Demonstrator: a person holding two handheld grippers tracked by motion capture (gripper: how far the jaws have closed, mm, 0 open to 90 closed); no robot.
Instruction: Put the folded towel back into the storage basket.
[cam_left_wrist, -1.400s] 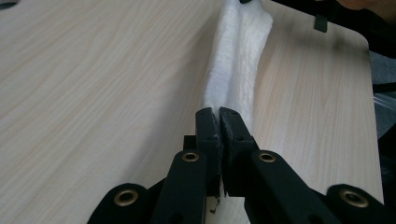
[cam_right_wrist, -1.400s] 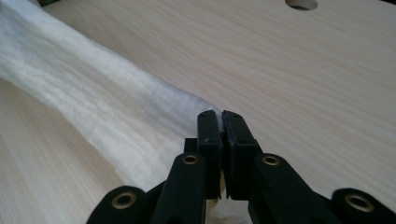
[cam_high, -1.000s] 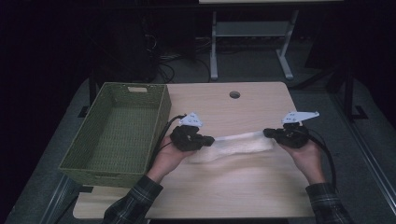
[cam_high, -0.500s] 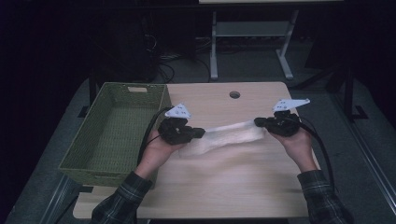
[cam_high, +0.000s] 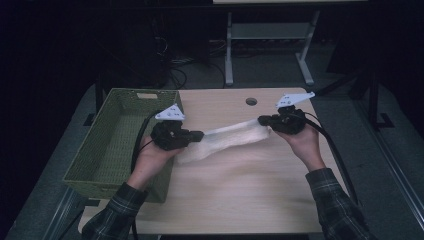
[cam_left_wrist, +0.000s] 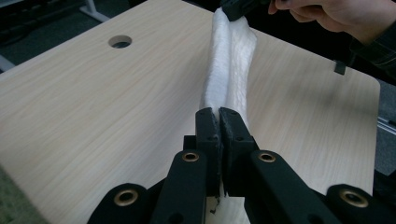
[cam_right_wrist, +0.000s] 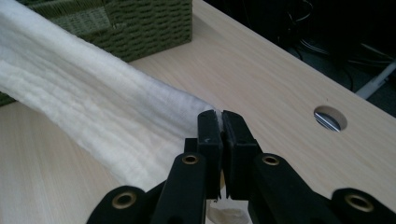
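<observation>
I've got the white towel (cam_high: 227, 140) strung above the table (cam_high: 250, 200), left gripper (cam_high: 197, 135) and right gripper (cam_high: 262, 121) each clamped on an end. Risk: thin corner bites could slip free, or sagging middle snags the green basket (cam_high: 107, 145).

The basket (cam_high: 120, 145) sat along the left edge of the tabletop (cam_high: 240, 195). The cloth (cam_high: 227, 140) stretched above the middle, left tongs (cam_high: 200, 135) at one end (basket side), right tongs (cam_high: 261, 120) at the other, near the hole (cam_high: 251, 101) at the back.
</observation>
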